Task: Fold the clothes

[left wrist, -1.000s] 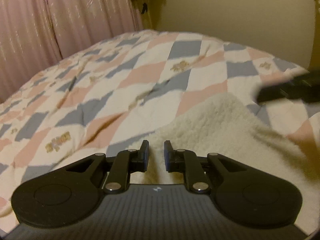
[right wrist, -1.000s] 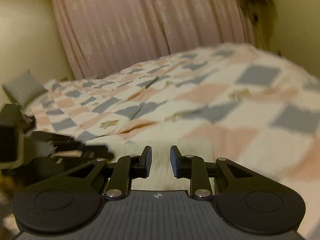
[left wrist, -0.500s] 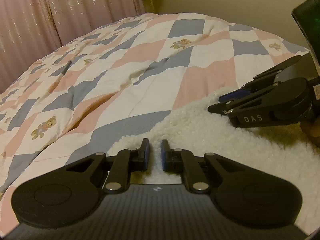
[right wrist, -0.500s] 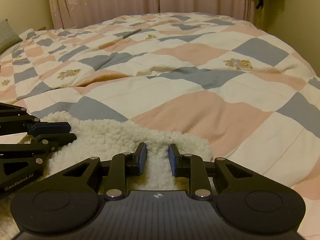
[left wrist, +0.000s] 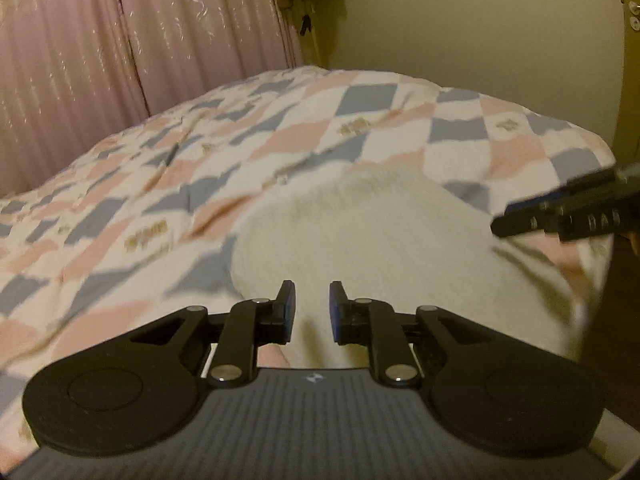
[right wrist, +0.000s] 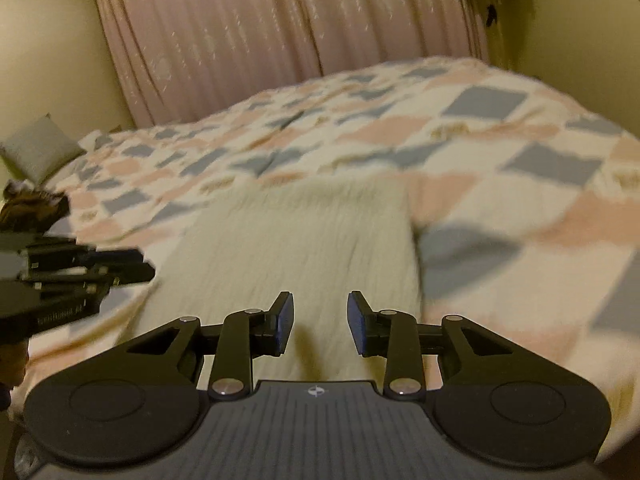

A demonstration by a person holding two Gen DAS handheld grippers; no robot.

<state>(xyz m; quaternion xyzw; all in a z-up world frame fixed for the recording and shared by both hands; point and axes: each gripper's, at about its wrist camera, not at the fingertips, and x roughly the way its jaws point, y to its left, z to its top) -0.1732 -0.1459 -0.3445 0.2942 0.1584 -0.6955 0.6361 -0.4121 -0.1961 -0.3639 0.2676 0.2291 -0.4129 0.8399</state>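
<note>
Both jaws parted, lifted off fleece garment (released)

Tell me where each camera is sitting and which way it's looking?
Left wrist view: sits on the left tool, looking forward over the fleecy cream garment on the checked quilt toward pink curtains; both its fingers show, open, and the right tool pokes in.
Right wrist view: sits on the right tool, looking across the same garment toward the curtains; both its fingers show, open, with the left tool at the edge.
Shared: garment, quilt, curtains, and each other's tool.
</note>
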